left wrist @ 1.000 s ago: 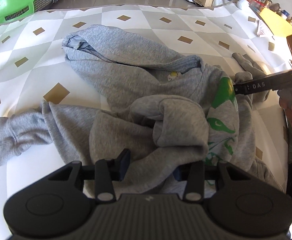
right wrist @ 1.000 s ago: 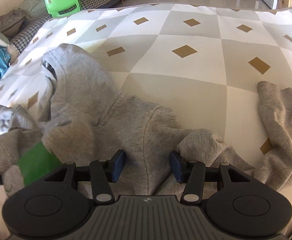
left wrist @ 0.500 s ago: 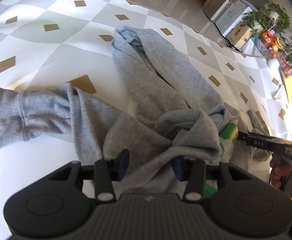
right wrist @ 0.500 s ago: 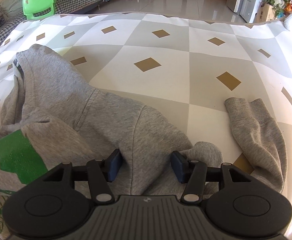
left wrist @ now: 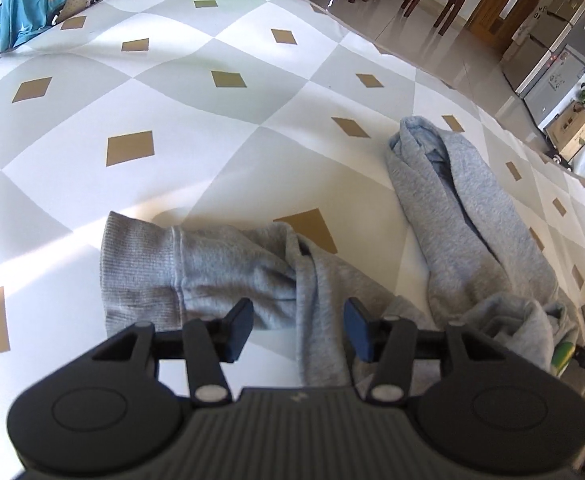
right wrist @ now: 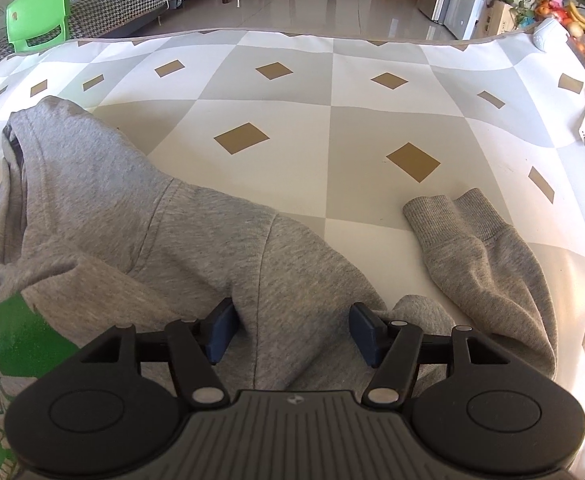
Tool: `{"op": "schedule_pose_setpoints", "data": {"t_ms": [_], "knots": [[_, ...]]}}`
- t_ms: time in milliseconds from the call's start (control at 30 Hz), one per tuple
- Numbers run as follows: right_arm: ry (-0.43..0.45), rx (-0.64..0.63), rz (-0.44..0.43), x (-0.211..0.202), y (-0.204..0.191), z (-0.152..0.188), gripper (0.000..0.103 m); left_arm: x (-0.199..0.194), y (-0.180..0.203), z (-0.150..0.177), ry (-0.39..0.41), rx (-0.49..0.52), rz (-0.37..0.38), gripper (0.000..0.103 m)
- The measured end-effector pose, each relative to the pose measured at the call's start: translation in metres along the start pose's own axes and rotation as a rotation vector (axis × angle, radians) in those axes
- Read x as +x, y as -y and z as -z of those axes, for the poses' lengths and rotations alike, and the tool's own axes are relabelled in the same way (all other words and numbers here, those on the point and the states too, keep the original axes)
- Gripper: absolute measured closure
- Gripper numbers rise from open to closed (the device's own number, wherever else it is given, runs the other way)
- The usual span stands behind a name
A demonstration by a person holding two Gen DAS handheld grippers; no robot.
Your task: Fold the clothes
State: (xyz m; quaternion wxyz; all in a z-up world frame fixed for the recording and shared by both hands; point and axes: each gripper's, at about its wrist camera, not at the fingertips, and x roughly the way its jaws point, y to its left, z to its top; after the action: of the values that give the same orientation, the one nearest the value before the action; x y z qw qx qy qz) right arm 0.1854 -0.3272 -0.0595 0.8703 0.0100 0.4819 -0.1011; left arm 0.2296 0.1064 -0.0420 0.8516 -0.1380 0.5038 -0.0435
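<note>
Right wrist: crumpled grey hoodie [right wrist: 196, 248].

The left gripper [left wrist: 298, 330] points steeply downward, its two blue-padded fingers [left wrist: 239, 330] spread apart and the jaws opening; grey cloth lies between them, and the pads do not press on it. The right gripper [right wrist: 294, 332] also tilts steeply downward, its jaws opening, with fabric between the fingers [right wrist: 362, 334] and the pads standing clear of it. At the far right edge of the left wrist view, part of the right gripper shows.
</note>
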Motion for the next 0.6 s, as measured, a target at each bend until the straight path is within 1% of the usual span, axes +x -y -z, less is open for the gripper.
{"op": "schedule_pose_setpoints", "data": {"t_ms": [67,133,167,233,267,300,333,400,467,600], "knots": [[0.001,0.000,0.004,0.000,-0.001,0.000,0.044,-0.002,0.004,-0.005,0.034,0.025,-0.008,0.047],[0.001,-0.002,0.009,0.000,-0.003,0.000,0.044,-0.001,0.008,-0.007,0.043,0.039,-0.023,0.042],[0.001,-0.001,0.010,0.000,-0.003,0.000,0.044,0.000,0.009,-0.008,0.045,0.034,-0.025,0.041],[0.001,0.000,0.009,0.000,-0.003,0.000,0.043,0.004,0.011,-0.009,0.038,0.013,-0.028,0.035],[0.001,0.000,0.008,0.001,-0.003,0.000,0.043,0.006,0.011,-0.009,0.036,0.010,-0.033,0.035],[0.001,0.001,0.008,0.000,-0.003,-0.001,0.043,0.009,0.013,-0.010,0.034,0.011,-0.045,0.033],[0.001,0.000,0.007,0.000,-0.003,-0.001,0.043,0.011,0.015,-0.010,0.036,0.016,-0.060,0.029],[0.001,-0.002,0.005,0.000,-0.003,0.000,0.043,0.015,0.017,-0.009,0.050,0.032,-0.096,0.023],[0.003,-0.004,0.002,0.000,-0.003,0.000,0.042,0.019,0.018,-0.010,0.060,0.045,-0.129,0.022],[0.006,-0.009,-0.001,0.000,-0.003,0.001,0.042,0.034,0.014,-0.006,0.019,0.040,-0.154,0.022]]}}
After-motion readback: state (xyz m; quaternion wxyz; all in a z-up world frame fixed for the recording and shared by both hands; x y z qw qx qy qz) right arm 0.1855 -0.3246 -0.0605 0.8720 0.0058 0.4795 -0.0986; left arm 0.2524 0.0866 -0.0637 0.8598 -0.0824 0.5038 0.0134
